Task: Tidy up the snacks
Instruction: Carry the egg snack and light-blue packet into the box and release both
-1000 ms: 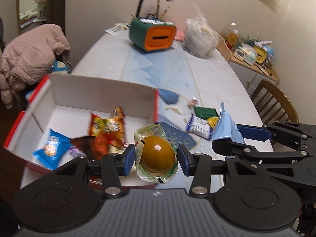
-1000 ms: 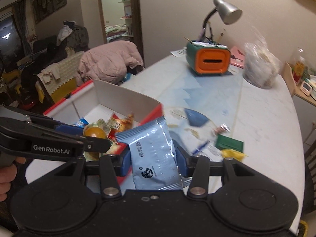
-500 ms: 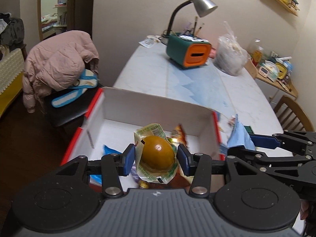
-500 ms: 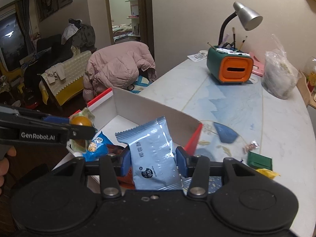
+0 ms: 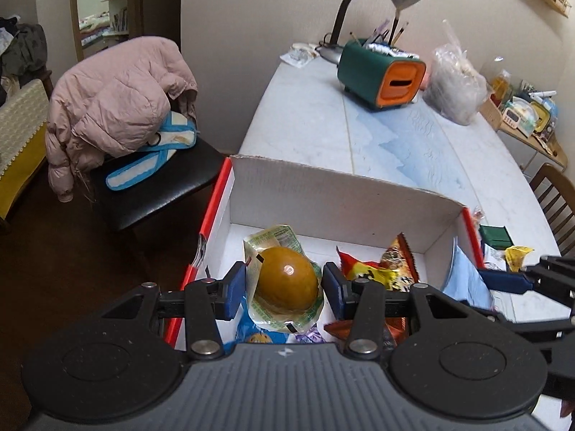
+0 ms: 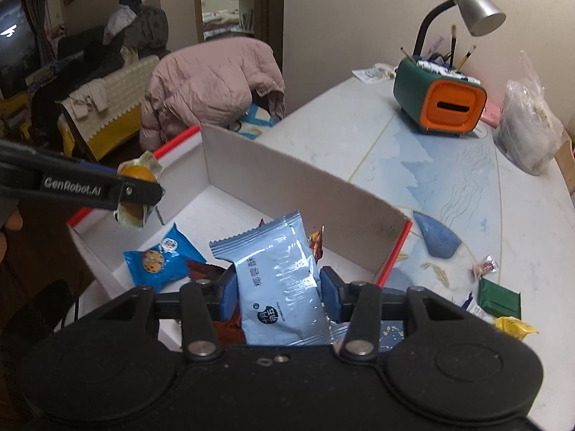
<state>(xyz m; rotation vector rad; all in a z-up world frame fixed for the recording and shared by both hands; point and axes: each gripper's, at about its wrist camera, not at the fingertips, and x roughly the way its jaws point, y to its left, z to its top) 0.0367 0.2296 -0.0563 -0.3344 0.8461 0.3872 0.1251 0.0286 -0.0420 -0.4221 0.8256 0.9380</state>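
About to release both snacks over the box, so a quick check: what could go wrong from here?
1. The left gripper holds the wrapped egg-shaped snack near the box's left wall, which overhangs the table edge; released too far left, it may fall to the floor.
2. The right gripper grips only the blue packet's lower part; it could slip early.
3. Both grippers sit close together and may collide.
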